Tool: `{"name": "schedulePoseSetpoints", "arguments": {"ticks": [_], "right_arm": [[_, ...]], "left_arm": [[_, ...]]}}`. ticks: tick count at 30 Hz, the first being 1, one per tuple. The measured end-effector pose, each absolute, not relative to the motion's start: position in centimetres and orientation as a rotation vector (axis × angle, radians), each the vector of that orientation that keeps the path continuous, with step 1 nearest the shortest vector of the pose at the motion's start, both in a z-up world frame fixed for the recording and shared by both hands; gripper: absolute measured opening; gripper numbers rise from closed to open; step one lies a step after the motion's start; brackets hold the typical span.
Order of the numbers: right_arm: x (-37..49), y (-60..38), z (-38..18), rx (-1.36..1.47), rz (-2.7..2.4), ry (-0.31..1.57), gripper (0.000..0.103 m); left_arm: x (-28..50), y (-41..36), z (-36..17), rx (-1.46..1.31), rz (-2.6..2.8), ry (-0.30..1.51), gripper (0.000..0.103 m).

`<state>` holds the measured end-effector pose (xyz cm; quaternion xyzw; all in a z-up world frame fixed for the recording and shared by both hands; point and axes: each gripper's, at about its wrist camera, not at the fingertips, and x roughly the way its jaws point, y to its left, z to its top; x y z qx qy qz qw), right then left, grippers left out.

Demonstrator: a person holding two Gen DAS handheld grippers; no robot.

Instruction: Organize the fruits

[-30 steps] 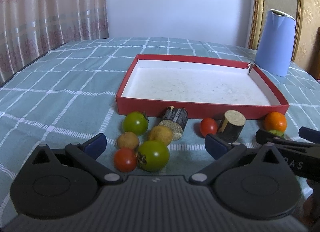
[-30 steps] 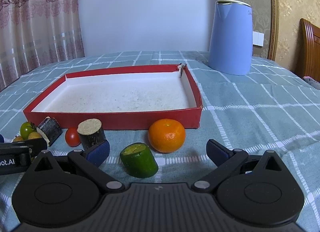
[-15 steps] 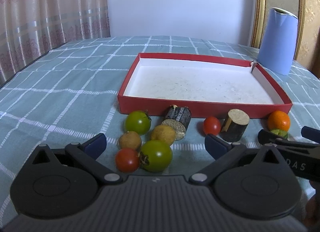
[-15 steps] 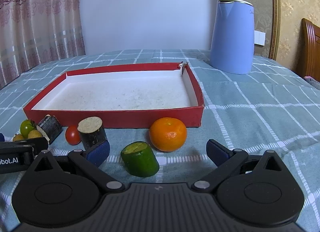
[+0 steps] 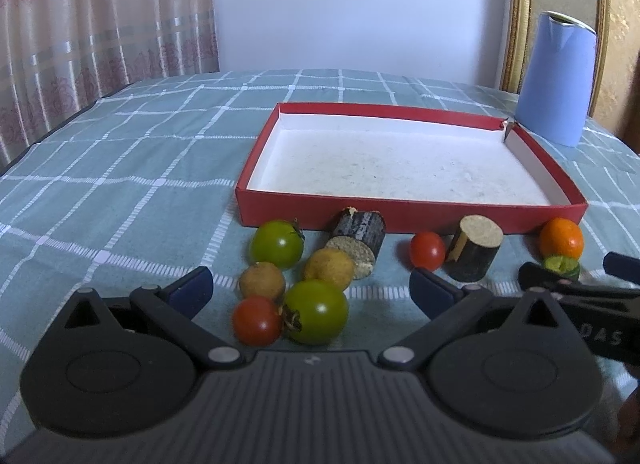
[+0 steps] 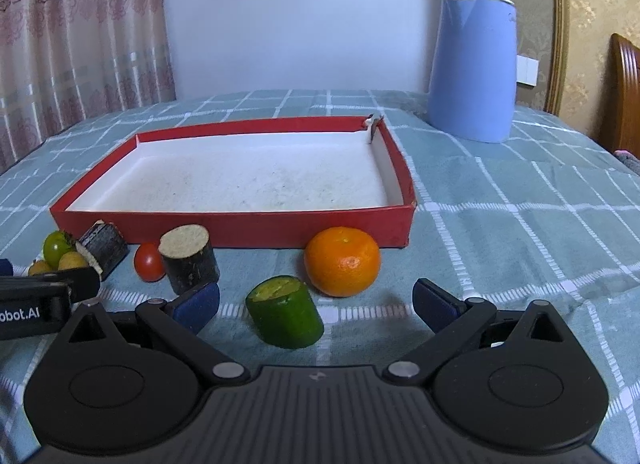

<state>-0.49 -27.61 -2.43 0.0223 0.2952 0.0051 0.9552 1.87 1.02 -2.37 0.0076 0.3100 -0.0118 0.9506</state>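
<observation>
A red tray with a white floor stands on the checked cloth, nothing in it. Fruits lie in a row before its near wall. In the left wrist view: two green tomatoes, two red tomatoes, two tan round fruits, two dark cut stalk pieces. My left gripper is open just above the near fruits. My right gripper is open around a green cut piece, with an orange just beyond.
A blue jug stands behind the tray at the right. A curtain hangs at the left and a wooden chair back at the far right. The cloth's edge falls off at the left.
Both grippers have lifted and drawn back slightly; the fruits sit a little lower and farther in view. Nothing has been taken hold of or moved.
</observation>
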Motion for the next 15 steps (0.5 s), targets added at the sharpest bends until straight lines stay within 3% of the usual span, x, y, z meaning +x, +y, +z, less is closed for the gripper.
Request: {"name": "schedulePoseSetpoints", "arguments": {"ticks": [15], "right_arm": [[-2.7,-29.5,-1.7,0.031,0.028,0.559,0.103]], "left_arm": [[2.2,1.4,-2.9,0.002,-0.046,0.644,0.103]]}}
